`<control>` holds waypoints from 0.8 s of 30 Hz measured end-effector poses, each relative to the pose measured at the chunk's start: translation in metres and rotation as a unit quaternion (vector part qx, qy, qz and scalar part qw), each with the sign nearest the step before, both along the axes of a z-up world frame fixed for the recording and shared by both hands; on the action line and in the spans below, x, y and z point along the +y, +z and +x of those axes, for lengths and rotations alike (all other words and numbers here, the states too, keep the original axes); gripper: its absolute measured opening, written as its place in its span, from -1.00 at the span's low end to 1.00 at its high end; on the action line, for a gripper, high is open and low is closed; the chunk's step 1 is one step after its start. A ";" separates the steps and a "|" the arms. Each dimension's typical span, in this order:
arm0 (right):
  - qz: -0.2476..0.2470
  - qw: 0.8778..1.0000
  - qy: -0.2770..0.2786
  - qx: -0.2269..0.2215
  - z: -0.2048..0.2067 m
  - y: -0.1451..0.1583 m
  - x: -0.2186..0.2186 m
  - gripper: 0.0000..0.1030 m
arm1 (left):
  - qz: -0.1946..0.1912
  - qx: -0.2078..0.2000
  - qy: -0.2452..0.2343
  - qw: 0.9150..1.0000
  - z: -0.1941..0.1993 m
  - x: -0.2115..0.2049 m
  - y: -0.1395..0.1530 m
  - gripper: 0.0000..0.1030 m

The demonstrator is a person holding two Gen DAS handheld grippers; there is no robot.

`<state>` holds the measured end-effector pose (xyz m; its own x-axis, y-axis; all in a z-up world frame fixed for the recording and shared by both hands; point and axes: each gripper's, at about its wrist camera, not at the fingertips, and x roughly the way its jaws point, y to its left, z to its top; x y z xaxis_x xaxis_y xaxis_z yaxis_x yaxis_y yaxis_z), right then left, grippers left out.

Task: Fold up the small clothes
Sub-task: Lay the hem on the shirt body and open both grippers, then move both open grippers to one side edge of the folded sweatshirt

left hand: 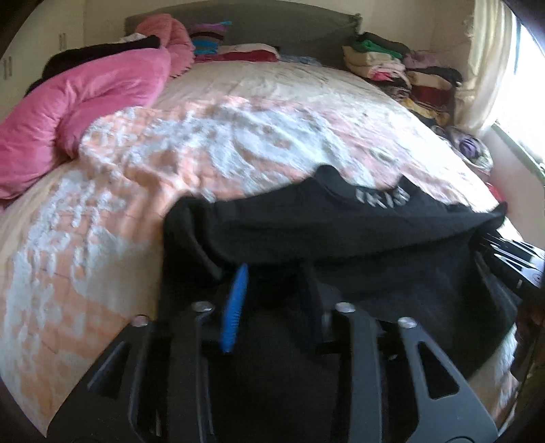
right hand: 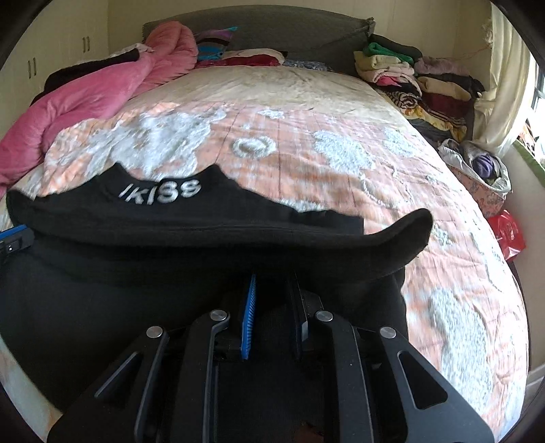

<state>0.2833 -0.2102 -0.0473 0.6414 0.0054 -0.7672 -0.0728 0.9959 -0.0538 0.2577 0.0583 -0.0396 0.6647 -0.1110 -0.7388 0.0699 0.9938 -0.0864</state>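
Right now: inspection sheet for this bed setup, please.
Surface: bed quilt, peach and white, rumpled.
Job's things: black garment with white lettering, draped over both grippers at the near edge.
Clutter: pink duvet on the left; folded clothes stack far right; bag of clothes.
Grippers: left gripper and right gripper both have the garment's cloth between their fingers.
Cables: nothing seen.
Surroundings: headboard, curtain, window.

Both wrist cameras sit close above the black garment (left hand: 340, 221) at the bed's (right hand: 306, 112) foot edge, tilted down, facing the headboard (right hand: 272, 30). Left view sits leftward; both share garment, bed, headboard.
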 end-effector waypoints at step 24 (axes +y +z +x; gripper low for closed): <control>0.033 0.997 -0.071 -0.001 0.025 0.007 -0.069 0.19 | -0.109 0.008 0.084 0.991 0.027 0.078 -0.005 0.00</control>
<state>0.3084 -0.2788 -0.0400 0.6409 -0.0352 -0.7668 0.0686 0.9976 0.0115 0.2847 0.1358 -0.0444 0.6751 -0.1580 -0.7206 -0.0972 0.9492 -0.2992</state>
